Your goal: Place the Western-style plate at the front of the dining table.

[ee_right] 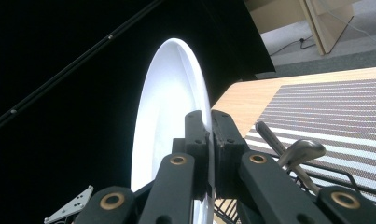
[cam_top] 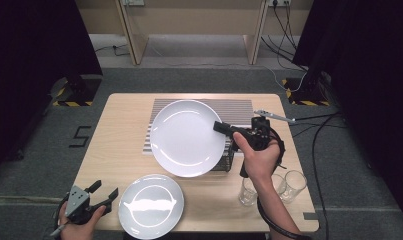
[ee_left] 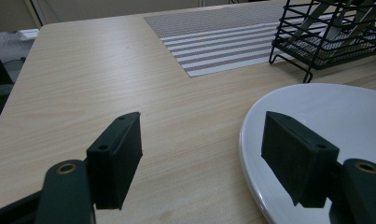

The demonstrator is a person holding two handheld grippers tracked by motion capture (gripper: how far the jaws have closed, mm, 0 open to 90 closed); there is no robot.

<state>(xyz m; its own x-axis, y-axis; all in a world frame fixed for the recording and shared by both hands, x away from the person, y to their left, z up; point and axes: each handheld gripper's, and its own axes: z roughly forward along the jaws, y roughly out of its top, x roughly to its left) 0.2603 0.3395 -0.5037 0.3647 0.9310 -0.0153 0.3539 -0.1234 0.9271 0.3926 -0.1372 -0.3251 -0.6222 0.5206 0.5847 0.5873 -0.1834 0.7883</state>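
My right gripper (cam_top: 221,126) holds a large white plate (cam_top: 186,137) by its right rim, lifted and tilted over the striped mat (cam_top: 234,110). In the right gripper view the two jaws (ee_right: 210,135) are shut on the edge of this plate (ee_right: 169,116), which stands nearly upright. A second white plate (cam_top: 150,206) lies flat near the table's front edge. My left gripper (cam_top: 103,192) rests at the front left corner, open and holding nothing. In the left gripper view its jaws (ee_left: 206,158) stand wide apart, the right one over the rim of the flat plate (ee_left: 335,130).
A black wire dish rack (cam_top: 229,159) sits on the mat, mostly hidden behind the raised plate; it shows as a rack (ee_left: 330,37) with metal utensils (ee_right: 295,151) in it. Two clear glasses (cam_top: 248,192) (cam_top: 294,186) stand at the front right. Bare wood (cam_top: 119,140) lies to the left.
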